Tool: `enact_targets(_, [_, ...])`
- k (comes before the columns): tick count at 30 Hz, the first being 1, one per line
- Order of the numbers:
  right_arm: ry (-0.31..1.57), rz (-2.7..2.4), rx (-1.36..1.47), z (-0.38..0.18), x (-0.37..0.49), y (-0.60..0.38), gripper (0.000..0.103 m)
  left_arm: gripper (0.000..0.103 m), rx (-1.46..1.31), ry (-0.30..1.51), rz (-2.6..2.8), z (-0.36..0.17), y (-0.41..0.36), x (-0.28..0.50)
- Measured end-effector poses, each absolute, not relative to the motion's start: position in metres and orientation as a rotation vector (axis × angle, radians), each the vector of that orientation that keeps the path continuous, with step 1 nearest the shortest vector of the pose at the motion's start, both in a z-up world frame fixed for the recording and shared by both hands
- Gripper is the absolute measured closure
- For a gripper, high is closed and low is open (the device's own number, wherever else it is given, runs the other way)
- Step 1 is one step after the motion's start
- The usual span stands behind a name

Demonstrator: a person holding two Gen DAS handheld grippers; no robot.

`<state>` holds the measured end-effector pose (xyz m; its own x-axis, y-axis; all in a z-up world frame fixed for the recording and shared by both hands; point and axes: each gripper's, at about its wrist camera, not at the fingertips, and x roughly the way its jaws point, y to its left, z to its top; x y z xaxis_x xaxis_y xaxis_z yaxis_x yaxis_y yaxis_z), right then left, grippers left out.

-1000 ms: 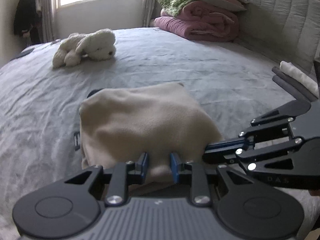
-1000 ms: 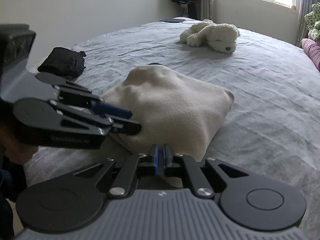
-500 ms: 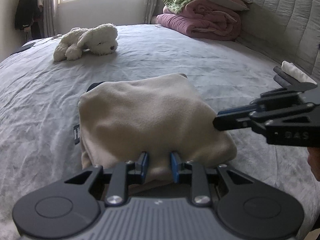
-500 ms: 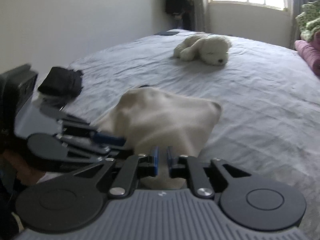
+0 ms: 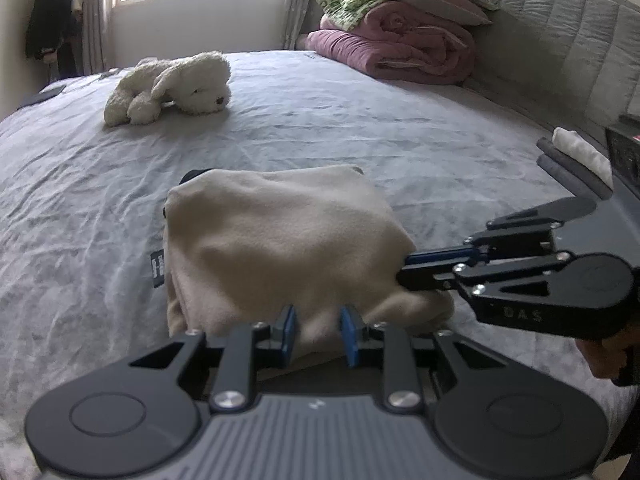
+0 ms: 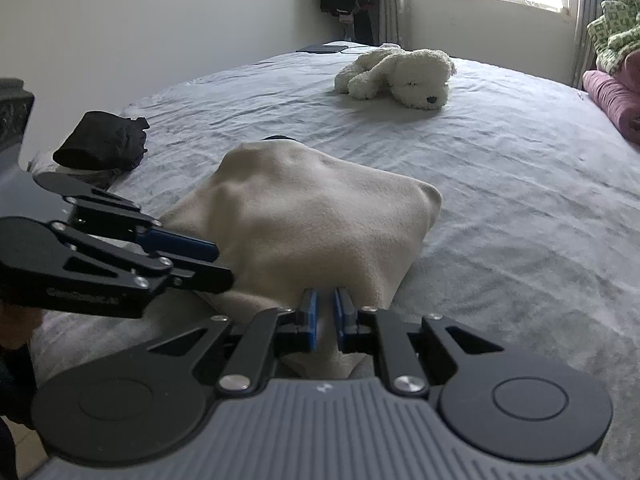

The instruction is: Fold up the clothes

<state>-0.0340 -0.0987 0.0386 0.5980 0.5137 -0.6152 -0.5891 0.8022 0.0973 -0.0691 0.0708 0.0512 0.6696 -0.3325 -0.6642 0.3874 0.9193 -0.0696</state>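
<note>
In the left wrist view, the beige garment (image 5: pixel 280 248) lies folded into a thick bundle on the grey bed (image 5: pixel 360 128), its near edge running under the camera body and out of sight; the left gripper (image 5: pixel 318 330) has a fold of that edge between its blue fingers (image 5: pixel 287 332), which stand at a narrow gap with cloth filling it, so they seem to pinch it; the right gripper (image 5: pixel 404 274) comes in from the right, its tips against the bundle's right corner, though from this side I cannot tell how far apart its fingers stand; a dark label (image 5: pixel 158 266) sticks out at the bundle's left edge, its print cut off; a white plush dog (image 5: pixel 172 88) lies far back near the window, and a pile of pink and green bedding (image 5: pixel 400 40) sits against the headboard.

In the right wrist view, the fingers (image 6: pixel 310 320) of the right gripper (image 6: pixel 325 320) stand almost together with the garment's (image 6: pixel 312 224) near corner in the slim gap; whether the pads press it is hard to judge; the left gripper (image 6: pixel 224 266) enters from the left, its tips touching the bundle's left side; a crumpled black cloth (image 6: pixel 104 146) lies near the bed's (image 6: pixel 520 200) left edge; the plush dog (image 6: pixel 400 74) lies beyond.
</note>
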Motion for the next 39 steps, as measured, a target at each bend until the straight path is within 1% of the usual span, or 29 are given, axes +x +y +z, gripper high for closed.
enact_targets(7, [0.671, 0.64, -0.127, 0.039, -0.036, -0.098, 0.088, 0.076, 0.063, 0.774, -0.402, 0.039, 0.074, -0.061])
enact_targets(15, [0.653, 0.647, -0.148, 0.043, -0.036, -0.097, 0.089, 0.076, 0.067, 0.782, -0.404, 0.038, 0.074, -0.061])
enact_targets(18, [0.612, 0.638, -0.109, 0.052, -0.034, -0.102, 0.089, 0.076, 0.074, 0.783, -0.403, 0.038, 0.074, -0.062])
enact_targets(20, [0.58, 0.628, -0.09, 0.056, -0.031, -0.103, 0.086, 0.076, 0.077, 0.784, -0.403, 0.038, 0.073, -0.062])
enact_targets(26, [0.605, 0.61, -0.116, 0.039, -0.015, -0.096, 0.086, 0.076, 0.084, 0.784, -0.406, 0.038, 0.073, -0.061])
enact_targets(30, [0.626, 0.61, -0.095, 0.037, -0.012, -0.097, 0.086, 0.076, 0.087, 0.783, -0.405, 0.038, 0.073, -0.06])
enact_targets(37, [0.56, 0.6, -0.012, 0.051, -0.01, -0.105, 0.086, 0.076, 0.092, 0.785, -0.401, 0.039, 0.072, -0.061])
enact_targets(39, [0.566, 0.584, -0.017, 0.047, -0.003, -0.103, 0.086, 0.076, 0.093, 0.785, -0.402, 0.039, 0.072, -0.061])
